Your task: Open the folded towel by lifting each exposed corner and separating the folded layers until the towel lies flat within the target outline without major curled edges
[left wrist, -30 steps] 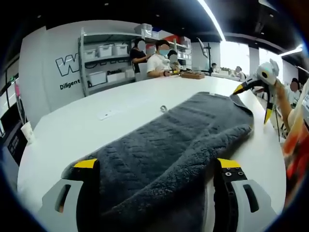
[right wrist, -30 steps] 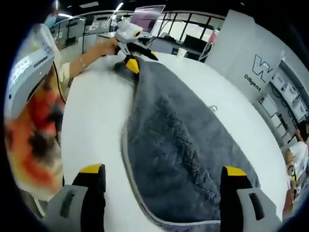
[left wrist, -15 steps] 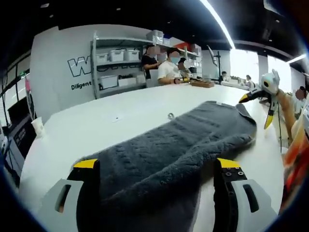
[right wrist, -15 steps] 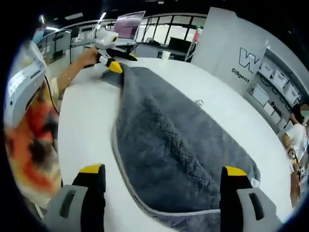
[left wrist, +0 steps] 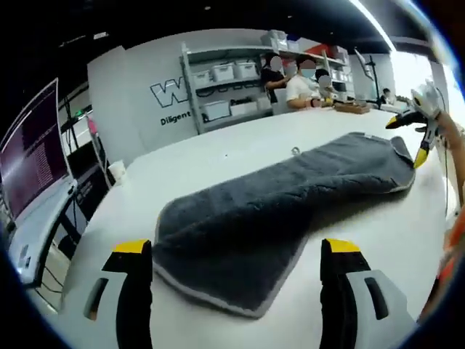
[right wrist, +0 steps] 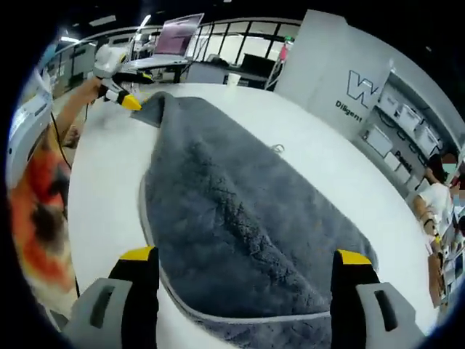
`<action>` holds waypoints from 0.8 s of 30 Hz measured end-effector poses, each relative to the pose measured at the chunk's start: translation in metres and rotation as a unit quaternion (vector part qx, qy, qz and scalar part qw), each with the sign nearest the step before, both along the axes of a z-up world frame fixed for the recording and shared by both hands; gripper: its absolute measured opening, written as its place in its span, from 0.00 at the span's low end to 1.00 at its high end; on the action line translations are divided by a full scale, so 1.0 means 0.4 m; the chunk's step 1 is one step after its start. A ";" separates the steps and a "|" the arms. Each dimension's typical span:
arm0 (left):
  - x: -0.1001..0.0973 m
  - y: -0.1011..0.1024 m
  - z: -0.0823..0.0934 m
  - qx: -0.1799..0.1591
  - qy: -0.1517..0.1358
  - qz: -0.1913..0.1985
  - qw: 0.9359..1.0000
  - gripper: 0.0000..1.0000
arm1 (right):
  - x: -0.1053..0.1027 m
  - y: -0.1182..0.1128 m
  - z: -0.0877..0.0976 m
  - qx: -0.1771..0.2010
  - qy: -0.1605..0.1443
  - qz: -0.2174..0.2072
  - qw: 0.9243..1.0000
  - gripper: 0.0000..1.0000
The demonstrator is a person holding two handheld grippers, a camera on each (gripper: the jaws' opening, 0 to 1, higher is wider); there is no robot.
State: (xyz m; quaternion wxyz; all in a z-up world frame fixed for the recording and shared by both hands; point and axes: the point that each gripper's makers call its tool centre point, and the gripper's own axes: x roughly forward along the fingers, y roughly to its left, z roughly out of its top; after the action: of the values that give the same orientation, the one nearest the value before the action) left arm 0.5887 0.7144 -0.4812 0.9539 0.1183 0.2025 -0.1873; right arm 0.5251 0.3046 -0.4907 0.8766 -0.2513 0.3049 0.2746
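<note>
A dark grey towel [left wrist: 276, 211] with a pale edge trim lies as a long strip across the white table [left wrist: 218, 156]. In the left gripper view its near end rests on the table just ahead of my left gripper [left wrist: 236, 251], which is open with its yellow-tipped jaws wide apart. At the towel's far end my right gripper [left wrist: 415, 138] hovers, also open. In the right gripper view the towel [right wrist: 240, 211] runs away between the jaws of my right gripper [right wrist: 245, 256]. The left gripper [right wrist: 120, 94], held in a hand, is beside the far corner.
A small metal ring [left wrist: 294, 151] lies on the table beside the towel. A paper cup [left wrist: 116, 171] and a laptop screen [left wrist: 29, 171] stand past the table's left end. Shelves with boxes [left wrist: 225, 91] and several people are at the back. An orange sleeve [right wrist: 36, 203] is at the left.
My left gripper has drawn back off the towel's end, which now lies on the table ahead of its jaws. The towel looks longer and flatter.
</note>
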 end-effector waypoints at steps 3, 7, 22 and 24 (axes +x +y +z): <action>-0.025 0.020 -0.022 -0.030 0.011 0.032 0.999 0.89 | 0.000 0.005 -0.006 0.002 0.001 0.006 1.000 0.99; -0.038 0.057 -0.045 -0.074 0.015 0.070 0.995 0.80 | -0.003 0.001 -0.014 0.000 0.003 0.008 1.000 0.99; -0.028 0.050 -0.110 -0.116 0.037 0.086 0.989 0.46 | -0.025 -0.008 -0.023 -0.002 0.000 0.009 1.000 0.99; -0.025 0.054 -0.110 -0.119 0.035 0.090 0.988 0.31 | -0.025 -0.009 -0.019 -0.001 -0.003 0.008 1.000 0.99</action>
State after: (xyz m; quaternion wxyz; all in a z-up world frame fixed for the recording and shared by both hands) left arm 0.5786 0.7360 -0.5250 0.9665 -0.0209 0.2218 -0.1275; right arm 0.5150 0.3009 -0.4983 0.8751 -0.2551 0.3005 0.2809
